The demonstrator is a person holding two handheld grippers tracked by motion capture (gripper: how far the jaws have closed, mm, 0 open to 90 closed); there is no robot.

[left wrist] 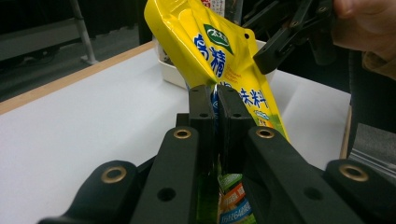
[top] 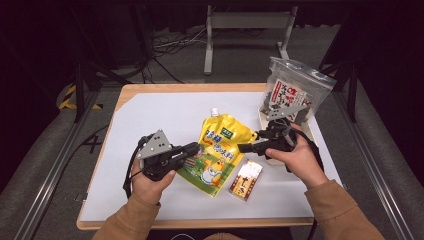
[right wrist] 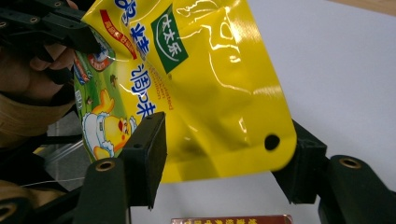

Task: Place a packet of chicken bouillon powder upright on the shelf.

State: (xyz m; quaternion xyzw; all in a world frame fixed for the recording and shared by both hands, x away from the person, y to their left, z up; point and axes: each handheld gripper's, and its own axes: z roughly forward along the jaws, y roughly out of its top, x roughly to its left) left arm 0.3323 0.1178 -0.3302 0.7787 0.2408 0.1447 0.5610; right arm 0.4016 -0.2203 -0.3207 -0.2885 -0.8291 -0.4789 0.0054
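My left gripper point(top: 196, 148) is nearest, its matte black jaws clamped flat on the edge of the glossy yellow pouch point(top: 218, 151), which is lifted off the white table point(top: 150, 120). My right gripper point(right wrist: 229, 154) stands with jaws apart around the pouch's crinkled corner, not pressing it.

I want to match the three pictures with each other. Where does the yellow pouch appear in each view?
High view: the yellow pouch lies at the table's centre, between the two grippers.
Left gripper view: it rises from the centre to the top, its edge pinched by the left gripper.
Right gripper view: it covers the upper middle; its corner sits between the open fingers of the right gripper.
Shared landmark: the green logo patch on the pouch.
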